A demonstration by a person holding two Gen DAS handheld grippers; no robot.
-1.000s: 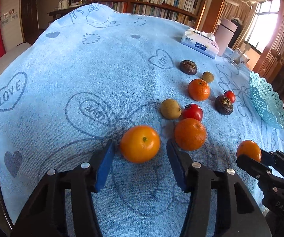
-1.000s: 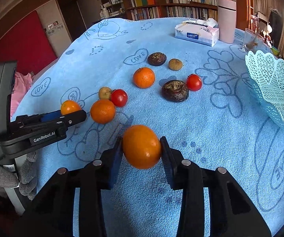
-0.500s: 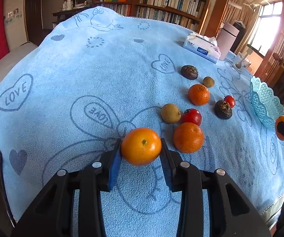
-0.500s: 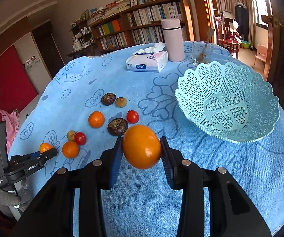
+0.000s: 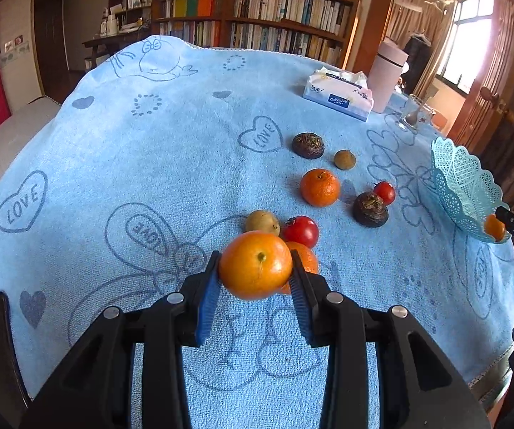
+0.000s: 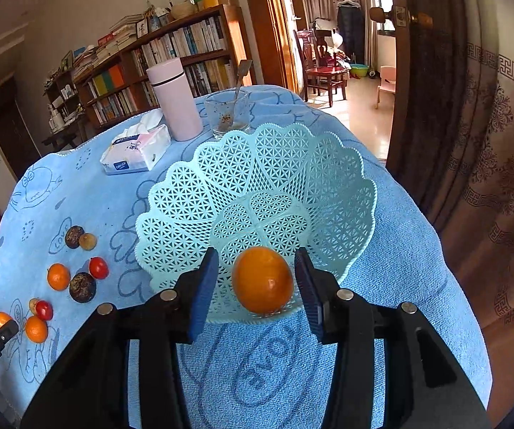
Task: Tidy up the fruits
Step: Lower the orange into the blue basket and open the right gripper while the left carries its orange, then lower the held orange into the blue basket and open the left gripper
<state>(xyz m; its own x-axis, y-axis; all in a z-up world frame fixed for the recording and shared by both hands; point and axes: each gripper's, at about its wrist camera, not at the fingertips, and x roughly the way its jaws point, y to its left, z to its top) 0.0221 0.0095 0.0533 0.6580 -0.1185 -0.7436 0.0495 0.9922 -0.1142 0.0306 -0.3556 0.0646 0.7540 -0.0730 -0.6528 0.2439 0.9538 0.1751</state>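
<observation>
Two oranges are in hand at once. The left tool [image 5: 256, 268] is clamped on an orange [image 5: 255, 265], its blue pads pressing the fruit's two sides at the widest part, with the stem dimple facing the camera; the fruit appears lifted clear of the blue cloth on the worktop [image 5: 121, 164]. The right tool [image 6: 257, 280] stands wide, its pads apart from a second orange [image 6: 262, 279] that sits in the near side of the lattice basket [image 6: 339, 193], close to the worktop's right edge.

Both oranges look firm and round with a waxy skin, light enough for a modest squeeze. I judge that a grip across the middle is the safe one, since a hold nearer the top or bottom would let the fruit squirt out.

Still lying on the cloth toward the middle of the worktop are another orange [image 5: 319, 187], a partly hidden one [image 5: 305, 257] behind the held fruit, two tomatoes [image 5: 301, 230] [image 5: 384, 192], two dark wrinkled fruits [image 5: 308, 145] [image 5: 370, 210] and two small brownish ones [image 5: 262, 221] [image 5: 345, 159]. The tomatoes probably need a gentler pinch, being softer and thin-skinned.
</observation>
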